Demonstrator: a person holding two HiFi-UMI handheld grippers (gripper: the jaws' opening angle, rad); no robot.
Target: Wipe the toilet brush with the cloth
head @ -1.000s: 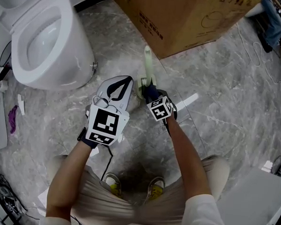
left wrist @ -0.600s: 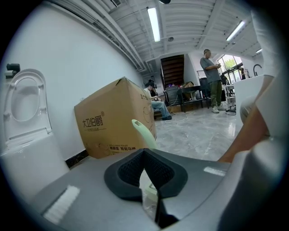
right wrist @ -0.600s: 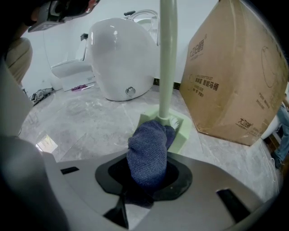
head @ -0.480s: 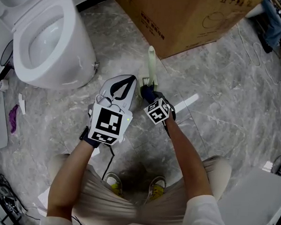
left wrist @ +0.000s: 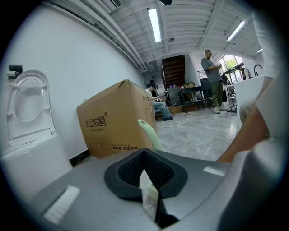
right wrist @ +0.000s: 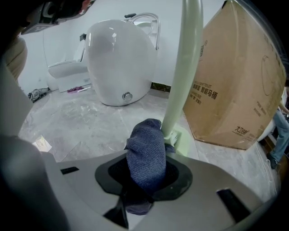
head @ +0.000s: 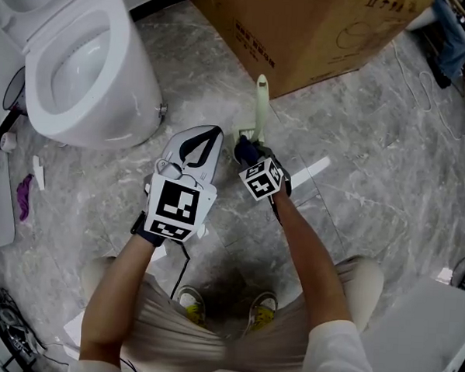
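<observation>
Between the jaws of the right claw sits a bunched blue cloth, gripped firmly and pressed against the lower part of the pale green toilet brush. The brush stands upright in its holder on the grey marble floor, at the centre of the head view. Just left of it, the left claw is drawn narrow, its tips meeting. A pale sliver shows in the slit behind them, though I cannot tell what it is. A white toilet fills the upper left of the frame, and a cardboard box stands at upper centre, behind the brush.
</observation>
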